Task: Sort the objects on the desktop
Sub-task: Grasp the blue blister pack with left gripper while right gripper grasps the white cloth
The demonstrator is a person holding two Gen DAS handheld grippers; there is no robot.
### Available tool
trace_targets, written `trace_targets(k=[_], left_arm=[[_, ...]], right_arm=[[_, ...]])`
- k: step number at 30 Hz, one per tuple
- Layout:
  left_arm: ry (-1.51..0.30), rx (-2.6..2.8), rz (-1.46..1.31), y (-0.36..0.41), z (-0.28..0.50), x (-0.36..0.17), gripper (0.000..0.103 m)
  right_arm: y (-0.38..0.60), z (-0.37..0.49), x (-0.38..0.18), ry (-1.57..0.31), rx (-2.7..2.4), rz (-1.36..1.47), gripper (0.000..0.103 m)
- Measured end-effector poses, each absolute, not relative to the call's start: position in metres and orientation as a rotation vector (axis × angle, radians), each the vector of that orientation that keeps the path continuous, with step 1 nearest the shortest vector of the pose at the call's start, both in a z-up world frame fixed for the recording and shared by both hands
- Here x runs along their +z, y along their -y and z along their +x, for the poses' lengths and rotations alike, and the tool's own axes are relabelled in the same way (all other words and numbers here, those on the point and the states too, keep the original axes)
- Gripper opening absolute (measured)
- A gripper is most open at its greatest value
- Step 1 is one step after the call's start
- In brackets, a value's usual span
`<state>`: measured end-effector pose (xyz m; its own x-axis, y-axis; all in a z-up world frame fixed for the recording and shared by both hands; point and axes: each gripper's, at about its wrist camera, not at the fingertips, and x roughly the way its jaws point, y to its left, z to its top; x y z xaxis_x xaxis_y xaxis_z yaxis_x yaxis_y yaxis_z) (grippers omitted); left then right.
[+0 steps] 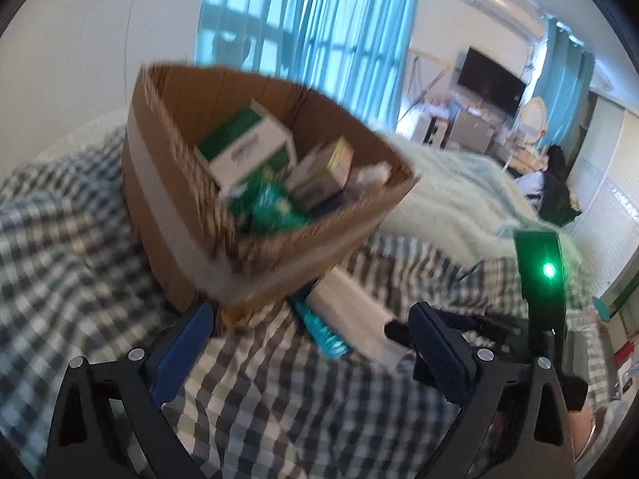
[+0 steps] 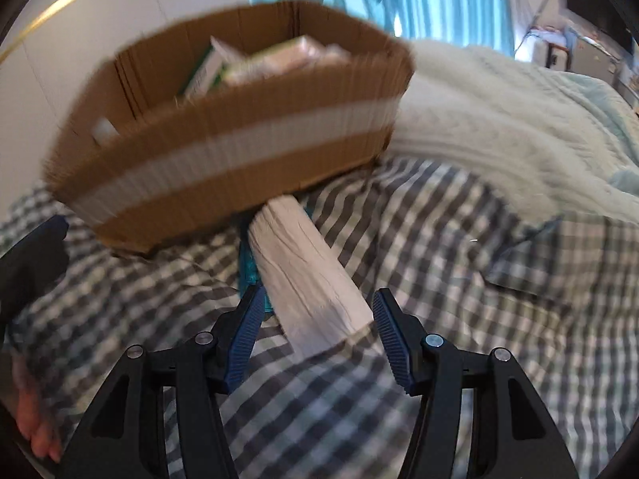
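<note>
A brown cardboard box [image 1: 167, 199] [image 2: 223, 147] with a white tape band stands on the bed and holds several green-and-white packets [image 1: 247, 139]. In front of it lie a white paper roll [image 1: 351, 311] [image 2: 307, 275] and, against its side, a teal plastic item [image 1: 325, 333] [image 2: 249, 267]. My right gripper [image 2: 317, 321] is open, and the roll's near end sits between its blue pads without being pressed. My left gripper [image 1: 315, 343] is open wide and empty, just short of the box's near corner.
Everything rests on a grey-and-white checked sheet [image 1: 279, 399] [image 2: 439, 279]. A pale green knitted blanket [image 1: 459, 199] [image 2: 499, 111] is bunched up to the right of the box. A black housing with a green light [image 1: 539, 275] stands at the right.
</note>
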<state>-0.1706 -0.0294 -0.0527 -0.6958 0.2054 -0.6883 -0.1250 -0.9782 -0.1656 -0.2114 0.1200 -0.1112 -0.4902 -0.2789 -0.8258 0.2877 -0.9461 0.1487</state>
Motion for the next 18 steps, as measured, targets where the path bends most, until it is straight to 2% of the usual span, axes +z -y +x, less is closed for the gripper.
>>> trace_targets(k=[4,6,8,11,14,18], left_arm=[[0.157,2.690,-1.293,0.028,-0.188,-0.086,0.101],[0.110,2.710,-1.322,0.025,-0.191,-0.096,0.101],[0.061,2.705,-1.360,0.020,-0.194,-0.103,0.101],[-0.001,2.710,-1.363,0.014,-0.191,-0.106,0.101],[0.019,2.693,-1.351,0.013,-0.188,-0.103,0.101],[0.043,2.652,-1.332,0.007,-0.177,-0.097,0.101]], right_arm=[[-0.110,-0.232,-0.135,-0.080,-2.415,1.424,0.056],[-0.113,-0.239,-0.150,-0.052,-2.374,1.483,0.052],[-0.122,-0.235,-0.157,0.084,-2.306,1.485,0.029],[-0.126,-0.218,-0.152,0.076,-2.329,1.469,0.019],[-0.141,-0.196,-0.136,0.111,-2.394,1.417,0.015],[-0.176,-0.165,-0.113,0.193,-2.530,1.360,0.015]])
